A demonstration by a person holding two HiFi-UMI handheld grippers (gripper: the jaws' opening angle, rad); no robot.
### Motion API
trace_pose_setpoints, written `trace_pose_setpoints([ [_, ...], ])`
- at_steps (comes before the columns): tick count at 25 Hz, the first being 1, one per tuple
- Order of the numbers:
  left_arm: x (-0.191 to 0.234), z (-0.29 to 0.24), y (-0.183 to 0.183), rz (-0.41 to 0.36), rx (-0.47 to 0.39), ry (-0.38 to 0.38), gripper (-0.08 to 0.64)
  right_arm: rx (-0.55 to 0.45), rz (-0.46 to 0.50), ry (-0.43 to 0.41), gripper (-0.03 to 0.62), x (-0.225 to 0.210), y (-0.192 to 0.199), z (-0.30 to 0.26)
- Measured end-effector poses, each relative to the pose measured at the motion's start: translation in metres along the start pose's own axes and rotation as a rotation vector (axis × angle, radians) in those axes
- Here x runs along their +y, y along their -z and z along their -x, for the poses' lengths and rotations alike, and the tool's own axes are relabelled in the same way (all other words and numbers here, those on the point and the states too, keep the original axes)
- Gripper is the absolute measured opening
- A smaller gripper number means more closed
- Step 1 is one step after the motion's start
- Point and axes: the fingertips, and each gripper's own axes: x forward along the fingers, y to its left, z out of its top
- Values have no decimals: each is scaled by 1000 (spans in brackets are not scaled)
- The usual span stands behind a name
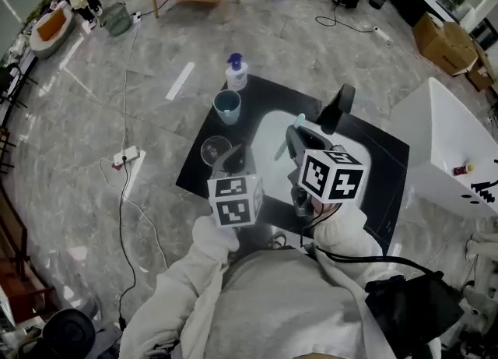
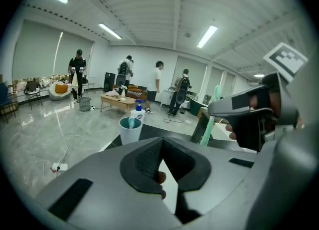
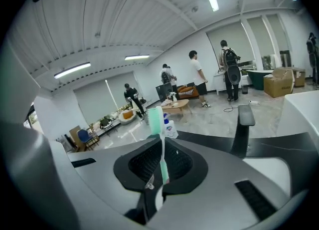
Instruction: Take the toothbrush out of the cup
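Observation:
My right gripper (image 1: 292, 144) (image 3: 160, 173) is shut on the handle of a mint-green toothbrush (image 1: 299, 122) (image 3: 160, 146), which stands up with its head uppermost. It hangs over the white sink (image 1: 268, 133), right of the blue-green cup (image 1: 227, 106) (image 2: 130, 130) and clear of it. Something pale blue still sticks out of the cup. The left gripper view shows the toothbrush (image 2: 208, 125) beside the black faucet. My left gripper (image 1: 233, 161) (image 2: 167, 174) hovers near the counter's front edge, its jaws drawn almost together with nothing between them.
A soap pump bottle (image 1: 236, 72) stands behind the cup on the black counter (image 1: 377, 155). A clear glass (image 1: 215, 149) sits by the left gripper. The black faucet (image 1: 339, 107) rises at the sink's far right. A white fixture (image 1: 451, 143) is further right. Several people stand far back.

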Motion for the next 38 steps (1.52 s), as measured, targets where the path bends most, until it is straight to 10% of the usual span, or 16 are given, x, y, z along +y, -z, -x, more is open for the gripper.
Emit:
trace_pose_setpoints([
  [18, -203, -45, 58, -193, 154, 369, 0, -45, -212, 332, 35, -165, 47, 143],
  [38, -320, -54, 109, -271, 226, 539, 0, -56, -320, 511, 35, -248, 96, 240],
])
